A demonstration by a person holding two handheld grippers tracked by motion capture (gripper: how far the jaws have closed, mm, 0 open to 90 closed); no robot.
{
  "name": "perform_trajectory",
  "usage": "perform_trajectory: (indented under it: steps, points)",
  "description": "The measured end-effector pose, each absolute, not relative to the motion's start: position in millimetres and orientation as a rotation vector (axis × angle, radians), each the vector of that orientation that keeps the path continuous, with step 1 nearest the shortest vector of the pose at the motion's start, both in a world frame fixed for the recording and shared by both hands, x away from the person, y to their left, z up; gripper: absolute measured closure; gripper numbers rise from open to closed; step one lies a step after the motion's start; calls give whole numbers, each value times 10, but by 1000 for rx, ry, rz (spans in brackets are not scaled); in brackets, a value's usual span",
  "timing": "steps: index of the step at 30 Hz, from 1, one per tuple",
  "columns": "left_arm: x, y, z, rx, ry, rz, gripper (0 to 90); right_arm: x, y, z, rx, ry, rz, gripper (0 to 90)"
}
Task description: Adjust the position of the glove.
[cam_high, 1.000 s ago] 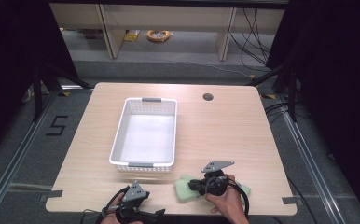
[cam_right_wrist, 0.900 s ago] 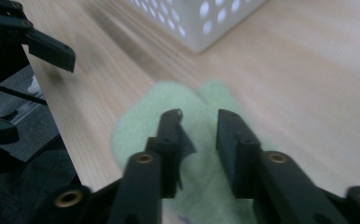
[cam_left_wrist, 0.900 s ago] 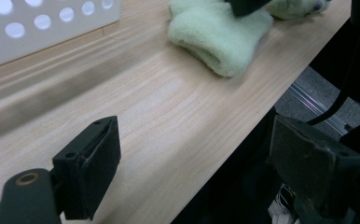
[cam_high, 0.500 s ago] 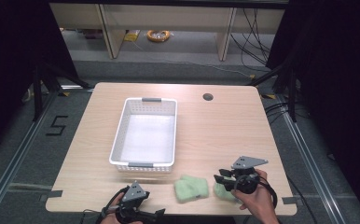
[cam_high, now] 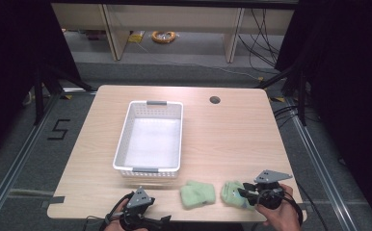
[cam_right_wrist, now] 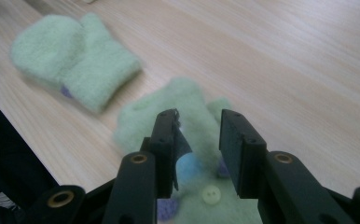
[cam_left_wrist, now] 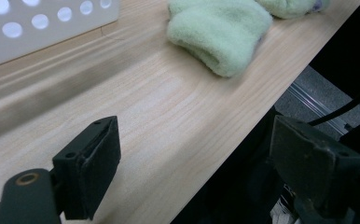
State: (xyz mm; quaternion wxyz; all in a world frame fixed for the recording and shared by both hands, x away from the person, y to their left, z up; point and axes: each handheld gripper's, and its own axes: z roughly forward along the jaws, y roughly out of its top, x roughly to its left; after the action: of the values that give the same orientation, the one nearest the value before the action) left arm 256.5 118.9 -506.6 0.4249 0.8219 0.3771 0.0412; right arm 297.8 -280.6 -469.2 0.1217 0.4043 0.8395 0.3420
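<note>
Pale green fuzzy mitten with buttons (cam_right_wrist: 187, 140) lies on light wood worktop (cam_high: 232, 139) near front edge, directly under right tool (cam_right_wrist: 197, 140); jaws part-open astride it, just opened, no grip. Left tool (cam_left_wrist: 192, 163) farther off, jaws apart, empty.

2 green mittens (cam_high: 198, 194) (cam_high: 232, 192) flat, apart, near table edge

Fuzzy cloth mittens (cam_high: 198, 194), matt wood table (cam_high: 232, 134)
</note>
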Motion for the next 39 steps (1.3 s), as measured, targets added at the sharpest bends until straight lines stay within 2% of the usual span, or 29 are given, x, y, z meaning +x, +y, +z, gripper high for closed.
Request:
perform_trajectory:
  steps: [14, 18, 21, 25, 28, 39]
  points:
    - [2562, 1175, -5077, 2038, 955, 95, 161, 2978, -2772, -4932, 1210, 2508, 907, 666]
    - [2560, 1168, -5073, 2035, 959, 96, 161, 2970, -2761, -4922, 1243, 2534, 887, 727]
    - [2559, 1179, -5064, 2058, 956, 78, 161, 2979, -2772, -4947, 1211, 2543, 917, 832]
    - [2559, 1164, -5076, 2029, 962, 93, 161, 3000, -2781, -4965, 1162, 2533, 969, 858]
    - [2556, 1159, -5077, 2029, 965, 95, 161, 2972, -2798, -4918, 1213, 2546, 952, 862]
    - [2567, 1167, -5084, 2036, 957, 104, 161, 2924, -2820, -4563, 1086, 2485, 1171, 866]
